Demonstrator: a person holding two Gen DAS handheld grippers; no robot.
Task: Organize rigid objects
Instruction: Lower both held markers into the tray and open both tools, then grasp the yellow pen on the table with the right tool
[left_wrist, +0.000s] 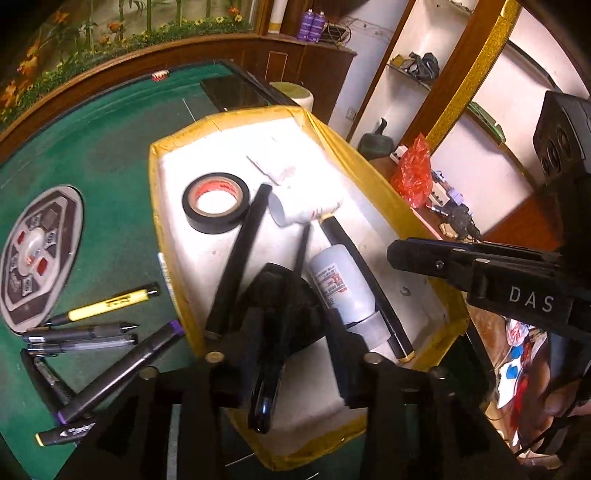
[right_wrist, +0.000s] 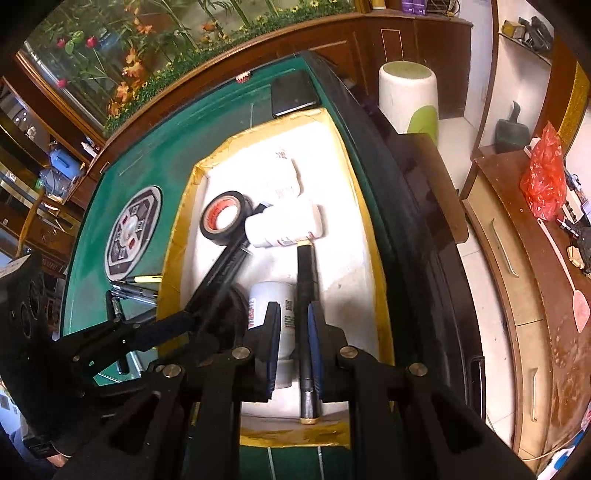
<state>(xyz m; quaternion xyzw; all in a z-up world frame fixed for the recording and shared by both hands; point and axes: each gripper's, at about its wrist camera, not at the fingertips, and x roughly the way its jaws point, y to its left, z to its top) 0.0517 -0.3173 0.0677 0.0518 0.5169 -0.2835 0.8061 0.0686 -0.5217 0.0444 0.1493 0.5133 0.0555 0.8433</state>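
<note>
Tape roll (left_wrist: 216, 202), one only, lies flat in your yellow-edged tray (left_wrist: 173, 206) on the green table (left_wrist: 110, 155), beside two white bottles (left_wrist: 341, 286), one black-and-gold pen (right_wrist: 309, 295) and a black stapler-like tool (left_wrist: 284, 295). Your right gripper (right_wrist: 293, 343) has its fingers narrow around the pen, whose long axis runs straight away from you. Your left gripper (left_wrist: 291, 332) stands partly apart over the black tool, pads not pressing. About six pens (left_wrist: 107, 304) lie left of the tray.
</note>
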